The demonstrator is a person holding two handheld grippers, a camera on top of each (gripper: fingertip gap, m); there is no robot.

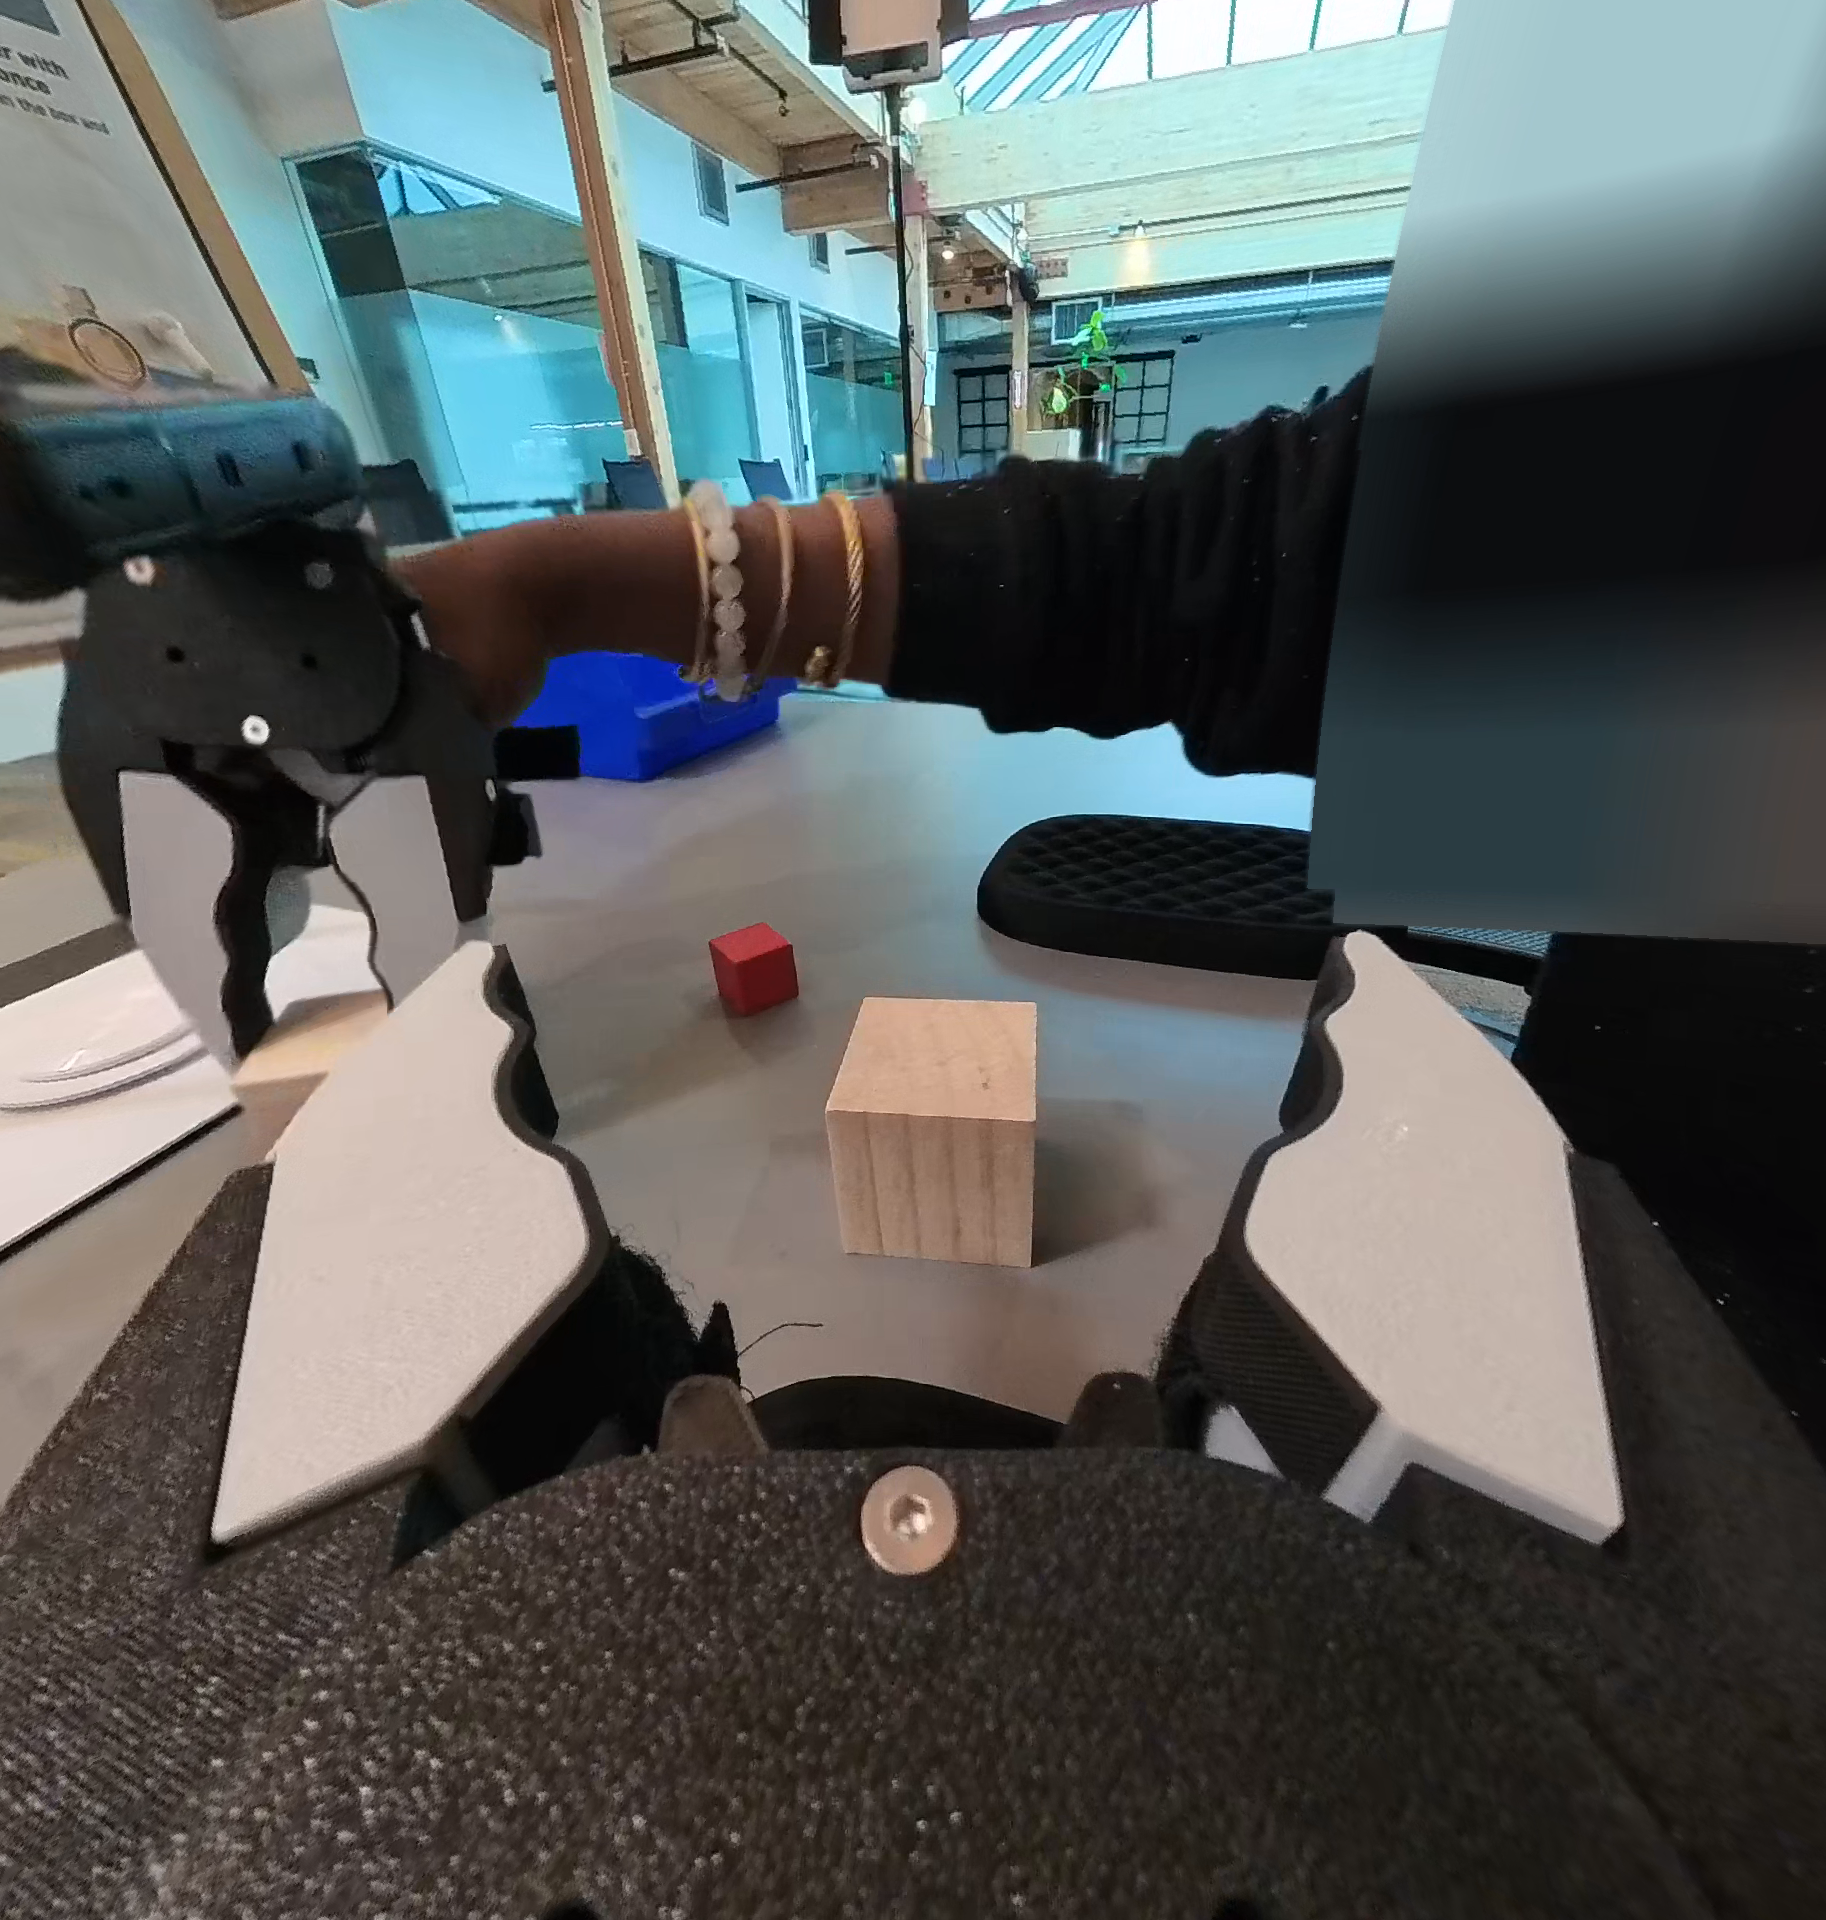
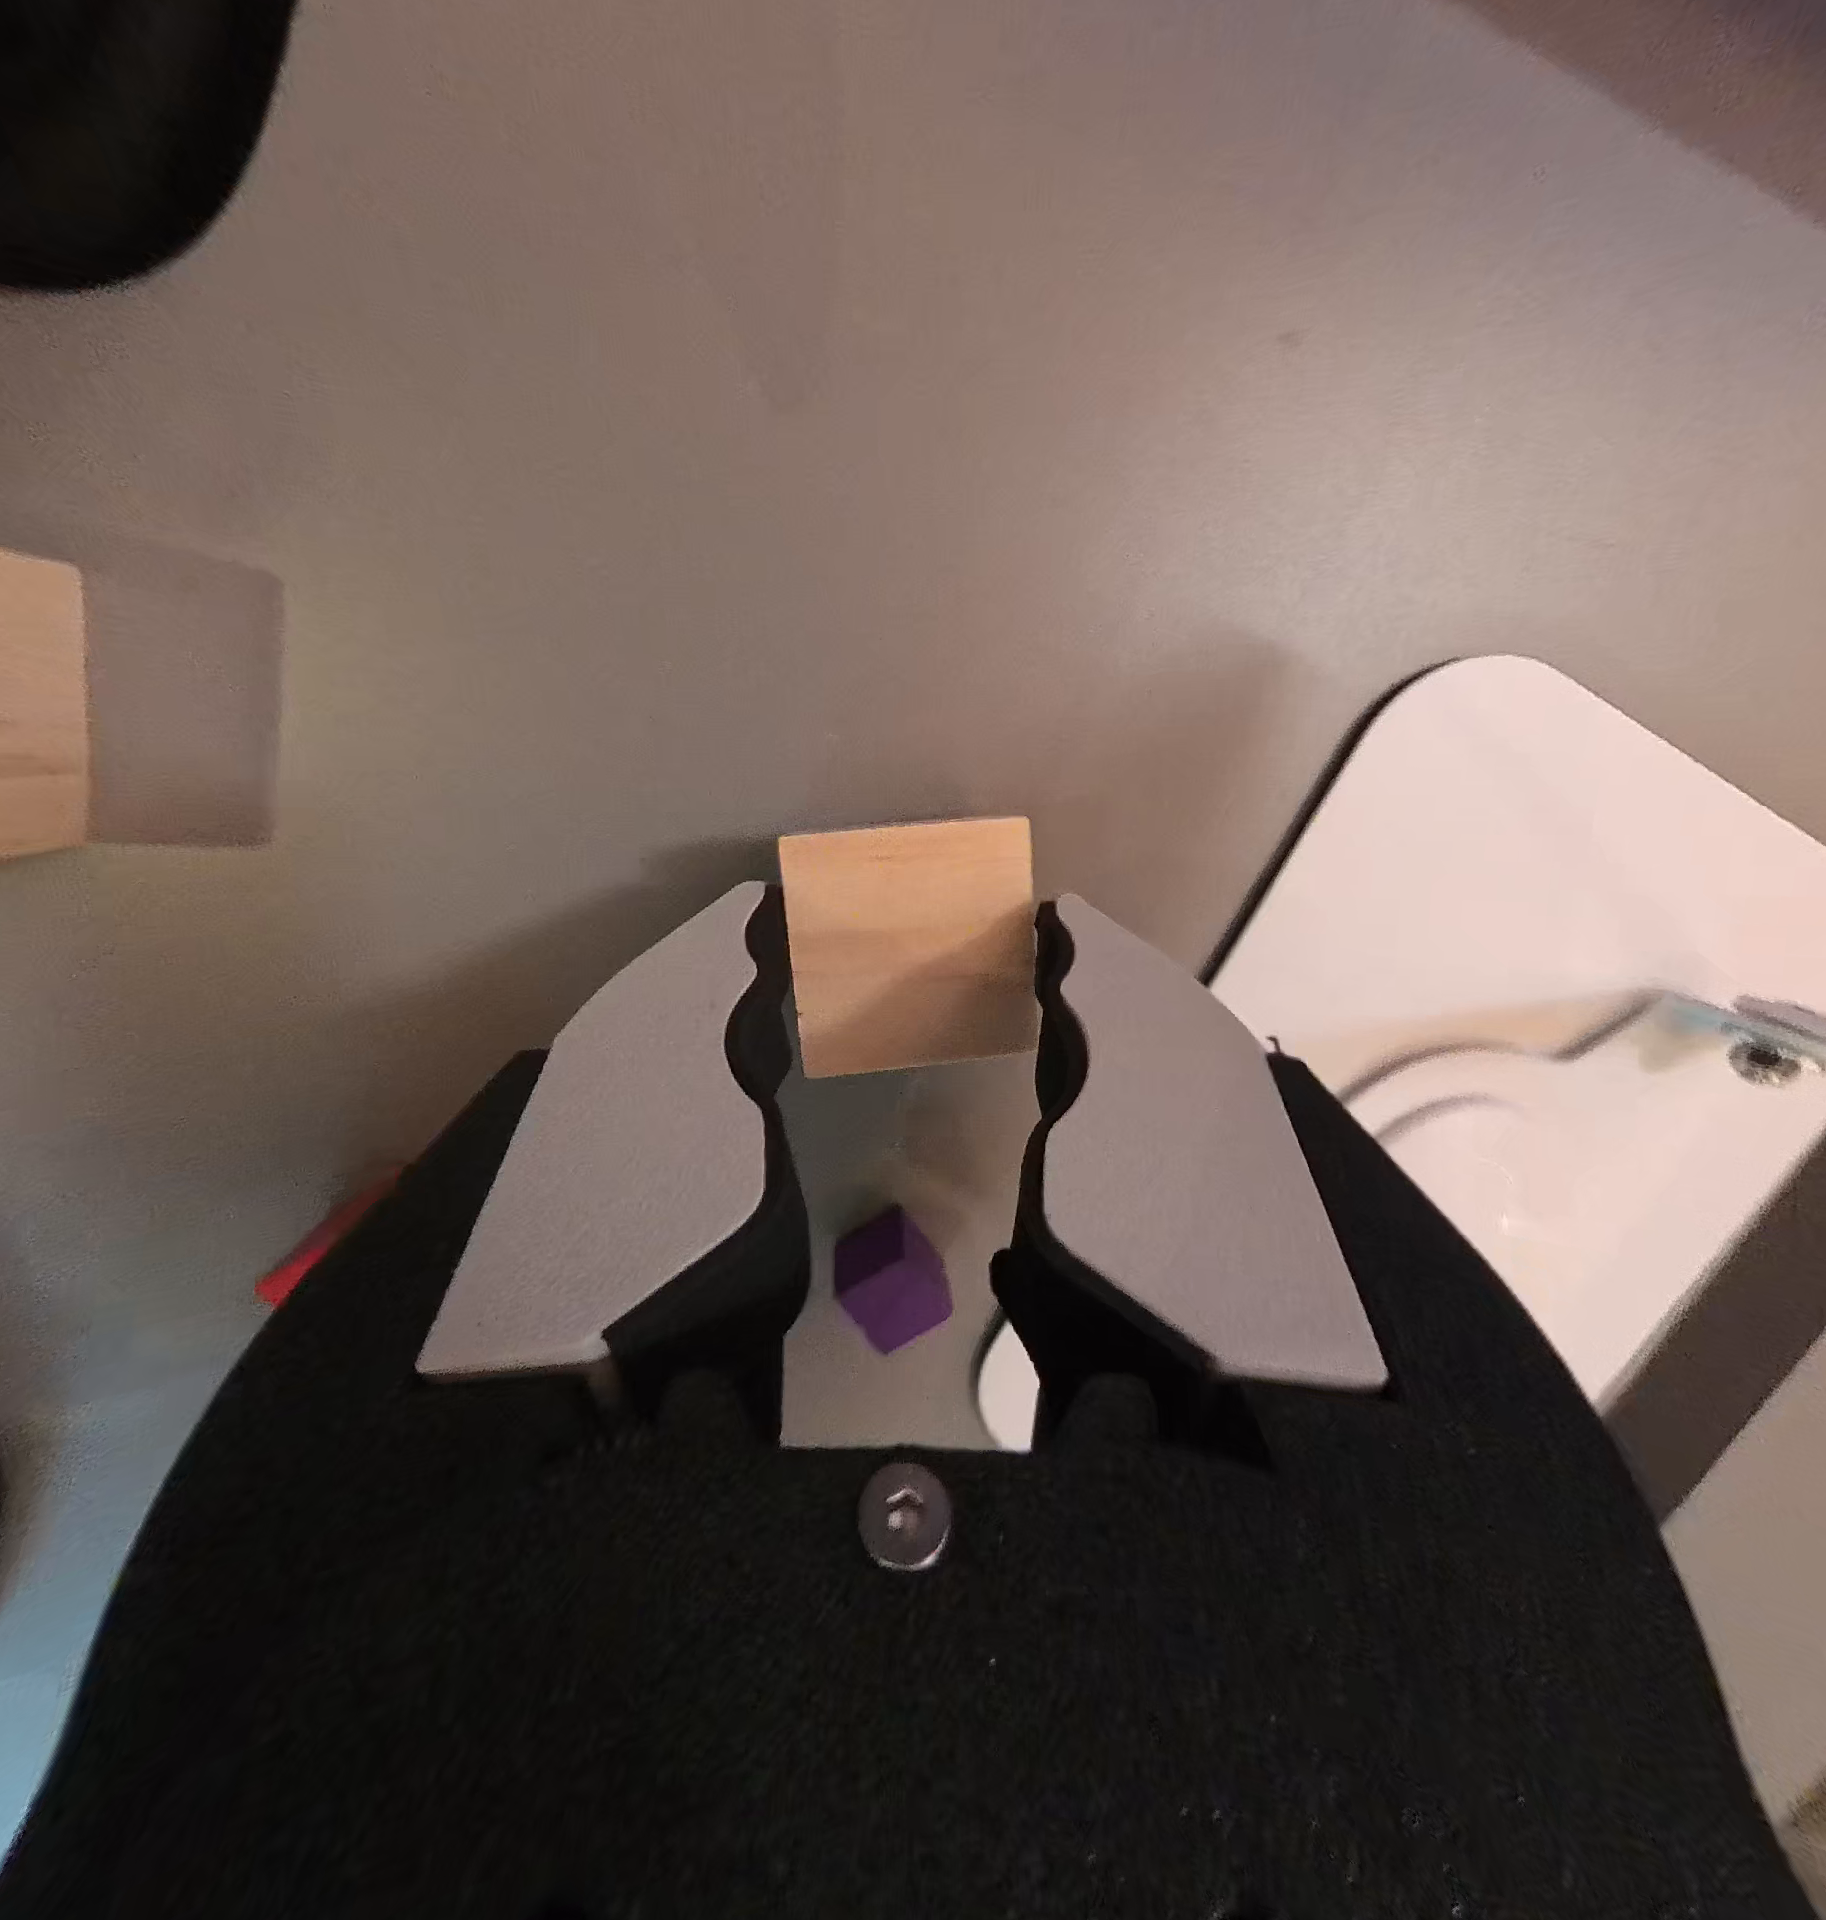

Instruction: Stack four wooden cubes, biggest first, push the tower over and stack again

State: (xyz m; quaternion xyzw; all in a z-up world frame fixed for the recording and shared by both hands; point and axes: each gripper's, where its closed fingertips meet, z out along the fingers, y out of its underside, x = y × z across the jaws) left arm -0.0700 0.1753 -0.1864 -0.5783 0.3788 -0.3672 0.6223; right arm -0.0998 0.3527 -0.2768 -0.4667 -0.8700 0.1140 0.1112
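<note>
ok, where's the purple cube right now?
In the right wrist view, the purple cube lies on the grey table, seen low between the right gripper's fingers, behind the small wooden block they clamp, beside the white tray.

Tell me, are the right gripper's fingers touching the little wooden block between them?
Touching. In the right wrist view, both fingers of the right gripper press against opposite sides of the small wooden block, with no gap showing.

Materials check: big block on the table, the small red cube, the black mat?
Big block: unfinished pale wood, grain lines visible on its side. Red cube: matte, opaque red paint; probably wood underneath, can't confirm. Black mat: looks like moulded rubber or plastic, with a diamond lattice texture.
</note>
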